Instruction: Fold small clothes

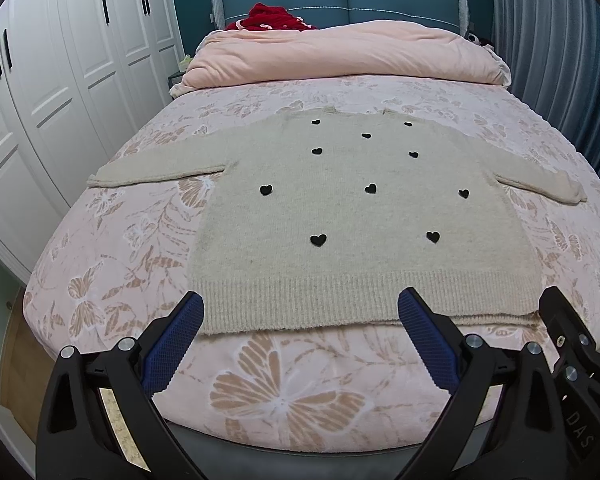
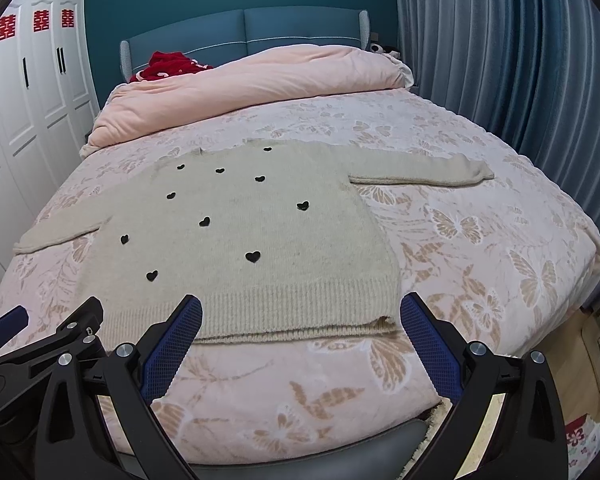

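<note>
A beige knit sweater with black hearts [image 1: 340,216] lies flat on the bed, face up, sleeves spread to both sides, ribbed hem nearest me. It also shows in the right wrist view [image 2: 236,240]. My left gripper [image 1: 300,312] is open and empty, hovering just short of the hem's left half. My right gripper [image 2: 300,316] is open and empty, just short of the hem's right corner. The right gripper's fingers [image 1: 560,320] show at the right edge of the left wrist view; the left gripper's fingers [image 2: 80,320] show at the lower left of the right wrist view.
The bed has a pink butterfly-print cover [image 1: 284,392]. A pink duvet [image 1: 340,56] is piled at the far end with a red garment [image 1: 268,16] behind it. White wardrobes [image 1: 60,80] stand left, blue curtains [image 2: 500,60] right.
</note>
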`<state>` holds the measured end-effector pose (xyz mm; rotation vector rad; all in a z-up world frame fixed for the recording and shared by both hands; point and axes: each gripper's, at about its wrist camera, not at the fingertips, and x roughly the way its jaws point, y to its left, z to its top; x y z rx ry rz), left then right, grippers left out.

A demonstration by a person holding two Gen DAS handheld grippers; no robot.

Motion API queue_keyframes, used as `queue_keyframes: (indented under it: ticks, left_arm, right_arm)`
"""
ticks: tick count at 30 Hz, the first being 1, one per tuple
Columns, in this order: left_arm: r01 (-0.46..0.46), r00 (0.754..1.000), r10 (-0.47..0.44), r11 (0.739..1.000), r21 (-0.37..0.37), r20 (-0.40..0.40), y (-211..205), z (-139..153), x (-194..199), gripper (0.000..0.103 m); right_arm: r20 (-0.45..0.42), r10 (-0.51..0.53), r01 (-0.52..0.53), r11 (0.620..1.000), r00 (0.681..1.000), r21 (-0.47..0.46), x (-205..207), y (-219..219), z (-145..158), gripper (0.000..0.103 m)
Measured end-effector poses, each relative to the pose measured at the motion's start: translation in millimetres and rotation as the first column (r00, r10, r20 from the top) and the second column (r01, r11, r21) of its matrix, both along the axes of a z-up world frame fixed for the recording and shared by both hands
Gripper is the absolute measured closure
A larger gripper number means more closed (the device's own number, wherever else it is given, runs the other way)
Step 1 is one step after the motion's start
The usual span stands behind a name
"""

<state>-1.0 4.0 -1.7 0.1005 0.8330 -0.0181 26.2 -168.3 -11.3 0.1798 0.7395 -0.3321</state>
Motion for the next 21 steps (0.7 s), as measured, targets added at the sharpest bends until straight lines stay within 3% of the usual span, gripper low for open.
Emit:
queue_keyframes:
  ticks: [21]
  left_arm:
    - [0.001, 1.0, -0.001, 1.0, -0.001, 0.001, 0.9, 0.1, 0.2, 0.008]
  right_arm:
    - [-0.007, -0.005, 0.005, 1.0, 1.0, 0.007, -0.1, -1.4, -5.9, 0.005]
